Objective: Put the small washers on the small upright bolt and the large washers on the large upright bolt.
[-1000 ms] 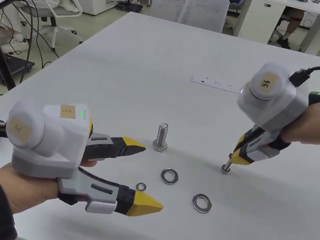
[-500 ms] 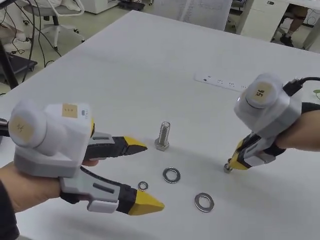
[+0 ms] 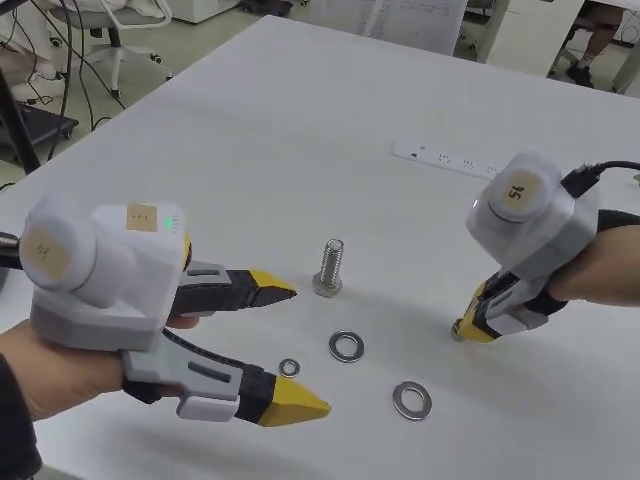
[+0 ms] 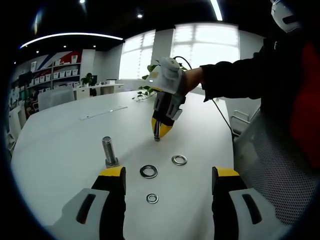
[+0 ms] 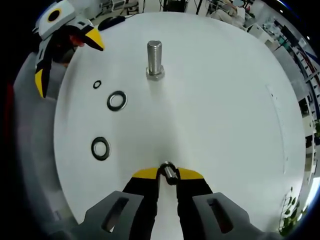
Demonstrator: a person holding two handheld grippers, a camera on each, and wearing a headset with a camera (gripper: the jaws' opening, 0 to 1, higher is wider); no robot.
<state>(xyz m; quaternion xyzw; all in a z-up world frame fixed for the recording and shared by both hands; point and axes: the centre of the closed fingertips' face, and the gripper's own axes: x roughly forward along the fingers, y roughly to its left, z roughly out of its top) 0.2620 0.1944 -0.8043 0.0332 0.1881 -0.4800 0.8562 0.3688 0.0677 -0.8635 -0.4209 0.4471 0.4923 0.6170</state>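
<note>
The left tool (image 3: pixel 305 350) was held open above the bench (image 3: pixel 250 130), jaws wide apart and nothing between them. The right tool (image 3: pixel 470 328) was closed on the small bolt (image 5: pixel 168 172), which was gripped by its shank and stood on the bench at about four o'clock from the large bolt (image 3: pixel 330 268). The large bolt stood upright on its head, untouched and bare of washers. Two large washers were seen lying flat, one (image 3: pixel 346 346) at six o'clock of the large bolt and the other (image 3: pixel 411 400) farther out at five o'clock. A small washer (image 3: pixel 289 367) lay at seven o'clock, just beside the left tool's tips. The washers were judged to be thin, stiff, light steel rings, likely to slide on the smooth bench and offering little height to pinch. They would probably be best taken across the outer rim with the very tips, or tilted up by one edge first, and the small one would call for the finest aim. Once lifted, each would need to be kept level so that its hole could be dropped over the thread.
</note>
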